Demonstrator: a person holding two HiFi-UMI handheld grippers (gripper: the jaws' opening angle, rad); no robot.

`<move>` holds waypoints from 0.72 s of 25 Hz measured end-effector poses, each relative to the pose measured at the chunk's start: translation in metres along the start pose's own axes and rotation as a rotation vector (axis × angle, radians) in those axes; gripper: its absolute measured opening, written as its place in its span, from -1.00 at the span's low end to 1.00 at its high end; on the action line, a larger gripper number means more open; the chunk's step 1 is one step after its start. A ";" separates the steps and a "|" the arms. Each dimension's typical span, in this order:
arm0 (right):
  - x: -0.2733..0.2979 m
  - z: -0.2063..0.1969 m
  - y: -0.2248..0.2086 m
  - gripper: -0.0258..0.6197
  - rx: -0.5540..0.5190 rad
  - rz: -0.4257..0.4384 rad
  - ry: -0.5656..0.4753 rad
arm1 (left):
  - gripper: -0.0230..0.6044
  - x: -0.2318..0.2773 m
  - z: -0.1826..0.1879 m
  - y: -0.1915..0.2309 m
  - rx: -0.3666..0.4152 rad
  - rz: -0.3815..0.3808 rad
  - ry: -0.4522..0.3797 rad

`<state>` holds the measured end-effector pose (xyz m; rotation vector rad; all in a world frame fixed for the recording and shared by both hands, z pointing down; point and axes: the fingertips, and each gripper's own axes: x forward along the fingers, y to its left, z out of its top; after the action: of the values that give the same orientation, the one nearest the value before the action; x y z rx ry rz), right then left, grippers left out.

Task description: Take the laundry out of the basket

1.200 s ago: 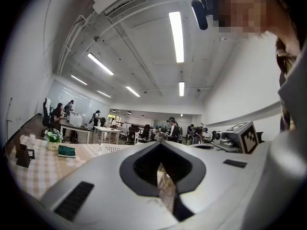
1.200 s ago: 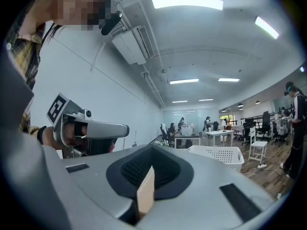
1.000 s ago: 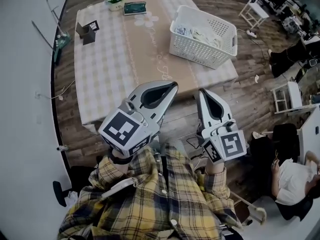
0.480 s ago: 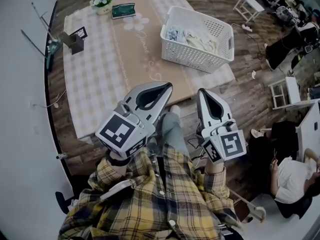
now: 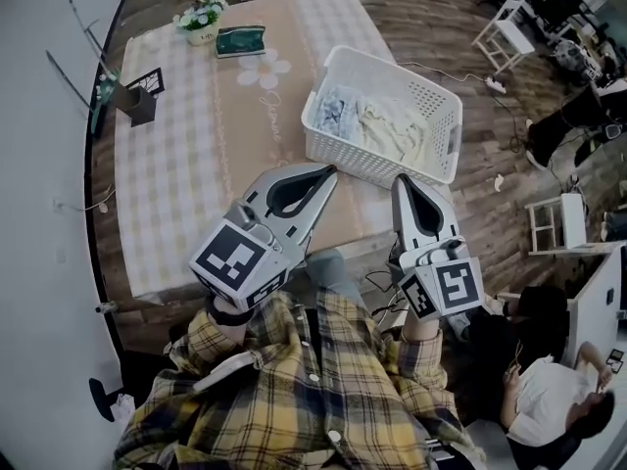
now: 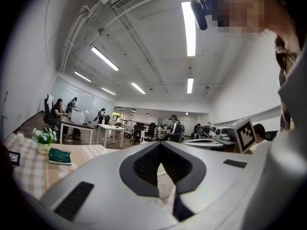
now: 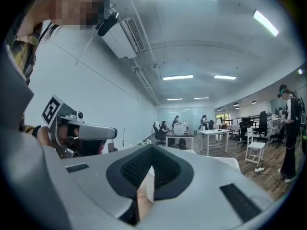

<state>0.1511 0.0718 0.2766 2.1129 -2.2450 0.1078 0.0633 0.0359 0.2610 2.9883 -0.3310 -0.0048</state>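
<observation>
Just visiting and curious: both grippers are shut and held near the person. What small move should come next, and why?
Probably reach the right gripper forward over the basket and open its jaws: both it and the left gripper are shut and empty, short of the laundry lying inside.

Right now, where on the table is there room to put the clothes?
The wide bare tablecloth left of the basket, up to the black stand near its left edge. The far edge is crowded by the flowers and green case.

Flowerpot [image 5: 201, 18], green pouch [image 5: 240, 40], checked tablecloth [image 5: 167, 184]
</observation>
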 end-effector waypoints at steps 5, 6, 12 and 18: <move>0.038 0.005 -0.049 -0.89 -0.010 0.066 0.015 | -0.89 0.059 0.004 0.025 -0.004 0.054 0.002; 0.039 0.008 -0.059 -0.89 -0.012 0.075 0.015 | -0.89 0.070 0.006 0.024 -0.002 0.060 0.004; 0.060 0.011 -0.117 -0.89 -0.007 0.119 0.035 | -0.89 0.130 0.008 0.034 0.005 0.105 0.027; 0.074 0.010 -0.162 -0.89 0.006 0.118 0.053 | -0.89 0.168 0.002 0.042 0.015 0.116 0.075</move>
<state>0.3085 -0.0127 0.2749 1.9557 -2.3403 0.1742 0.2179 -0.0415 0.2671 2.9693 -0.4970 0.1221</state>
